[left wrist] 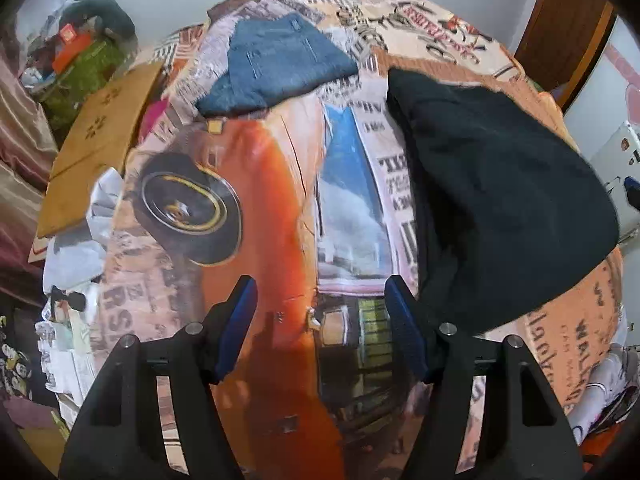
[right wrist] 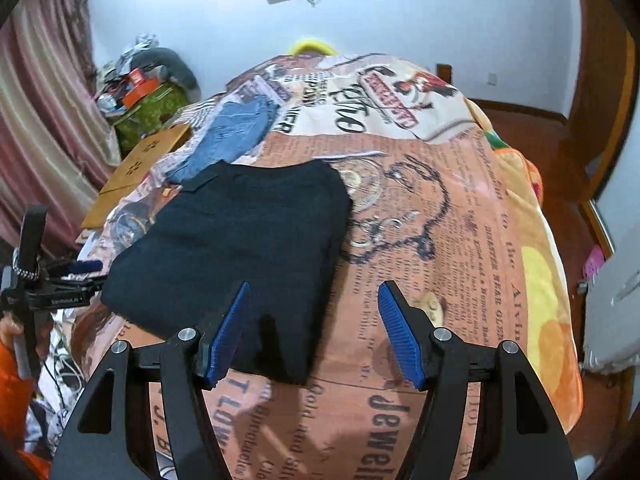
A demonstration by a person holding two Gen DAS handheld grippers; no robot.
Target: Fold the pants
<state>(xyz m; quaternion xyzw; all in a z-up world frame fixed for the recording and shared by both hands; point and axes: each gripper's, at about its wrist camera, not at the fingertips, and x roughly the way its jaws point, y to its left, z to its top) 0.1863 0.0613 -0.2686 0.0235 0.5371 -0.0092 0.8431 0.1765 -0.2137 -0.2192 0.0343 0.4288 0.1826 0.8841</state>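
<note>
On the bedspread (right wrist: 460, 208): 1 black pants (right wrist: 240, 248), 1 jeans (right wrist: 236, 128); 2 grippers (left wrist: 320, 320) (right wrist: 314, 328) agape

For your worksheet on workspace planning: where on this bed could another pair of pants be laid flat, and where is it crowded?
Free: the printed blanket right of the folded black pants, out to its orange border, and the strip between the black pants and the folded jeans. Crowded: the bed's left side, by the cardboard and the cluttered green box.

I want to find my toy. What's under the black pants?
The folded black fabric pants lie on the printed orange newspaper-pattern blanket. Only blanket shows around them; anything beneath them is covered, so it cannot be seen.
</note>
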